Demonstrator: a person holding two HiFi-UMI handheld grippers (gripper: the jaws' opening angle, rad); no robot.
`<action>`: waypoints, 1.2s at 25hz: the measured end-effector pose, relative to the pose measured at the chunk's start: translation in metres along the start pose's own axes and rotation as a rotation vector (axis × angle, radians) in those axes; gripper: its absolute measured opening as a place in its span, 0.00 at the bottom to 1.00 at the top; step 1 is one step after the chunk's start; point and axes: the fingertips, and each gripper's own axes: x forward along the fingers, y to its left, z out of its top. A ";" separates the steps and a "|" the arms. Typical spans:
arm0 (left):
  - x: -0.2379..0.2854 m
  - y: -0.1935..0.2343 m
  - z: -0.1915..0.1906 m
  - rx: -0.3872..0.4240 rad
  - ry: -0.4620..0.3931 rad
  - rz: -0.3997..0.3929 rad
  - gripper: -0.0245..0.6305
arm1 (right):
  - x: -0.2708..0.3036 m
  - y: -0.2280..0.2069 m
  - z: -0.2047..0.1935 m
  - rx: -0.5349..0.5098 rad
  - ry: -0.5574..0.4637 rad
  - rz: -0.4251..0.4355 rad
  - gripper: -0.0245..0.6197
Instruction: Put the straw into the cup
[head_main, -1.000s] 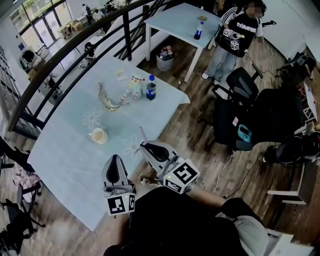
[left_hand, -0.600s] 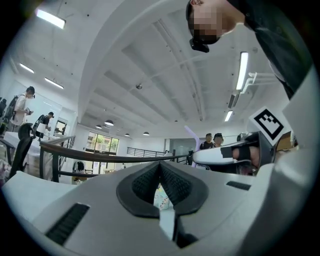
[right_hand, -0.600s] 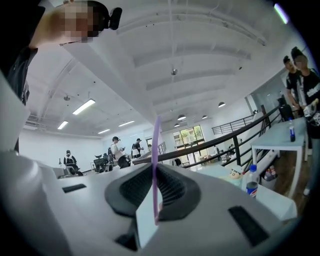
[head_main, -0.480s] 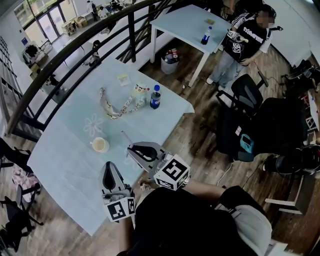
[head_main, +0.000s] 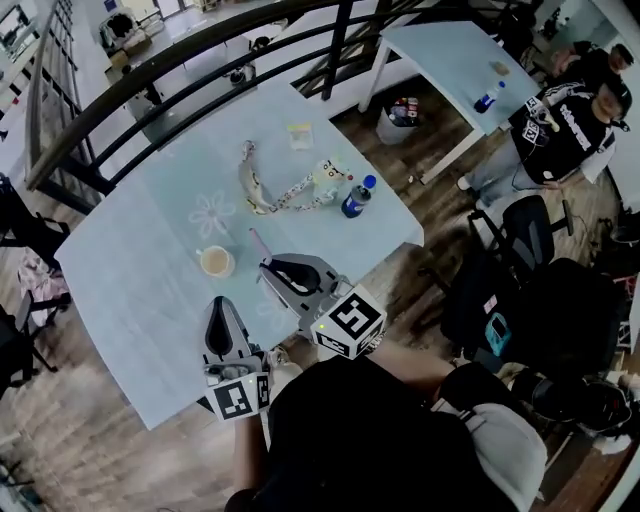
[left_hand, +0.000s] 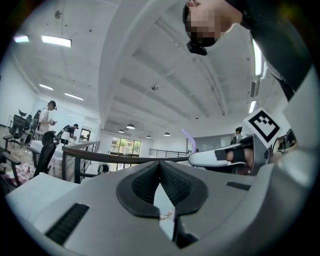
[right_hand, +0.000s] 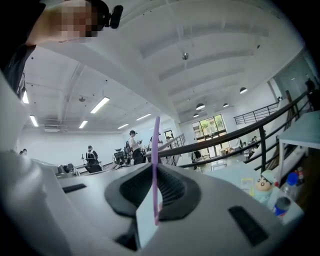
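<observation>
A white cup (head_main: 215, 262) with a pale drink in it stands on the light blue table (head_main: 130, 270). Just to its right, my right gripper (head_main: 268, 266) is shut on a thin purple straw (head_main: 257, 244) that sticks up and away from the jaws. In the right gripper view the straw (right_hand: 156, 165) runs upright between the closed pads of that gripper (right_hand: 155, 172). My left gripper (head_main: 221, 304) hovers near the table's front edge below the cup, shut and empty (left_hand: 160, 166). From the left gripper view, the straw (left_hand: 188, 140) shows to the right.
A blue bottle (head_main: 355, 197), a cartoon figure (head_main: 331, 172), a patterned strap (head_main: 262, 192) and a small card (head_main: 299, 135) lie on the far half of the table. A black railing (head_main: 180, 60) runs behind. A second table (head_main: 455, 55), black chairs (head_main: 525, 225) and a person (head_main: 560, 125) are at right.
My right gripper has carried the straw leftward, closer to the cup. The head view has swung, so the table sits more to the right. The left gripper has held its place.
</observation>
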 end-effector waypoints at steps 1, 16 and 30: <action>0.000 0.005 -0.003 0.002 0.007 0.027 0.06 | 0.006 -0.002 -0.001 -0.001 0.007 0.015 0.09; 0.013 0.080 -0.043 0.020 0.037 0.277 0.06 | 0.121 -0.027 -0.050 0.012 0.100 0.148 0.09; 0.019 0.112 -0.094 -0.015 0.096 0.306 0.06 | 0.183 -0.044 -0.153 0.034 0.246 0.126 0.09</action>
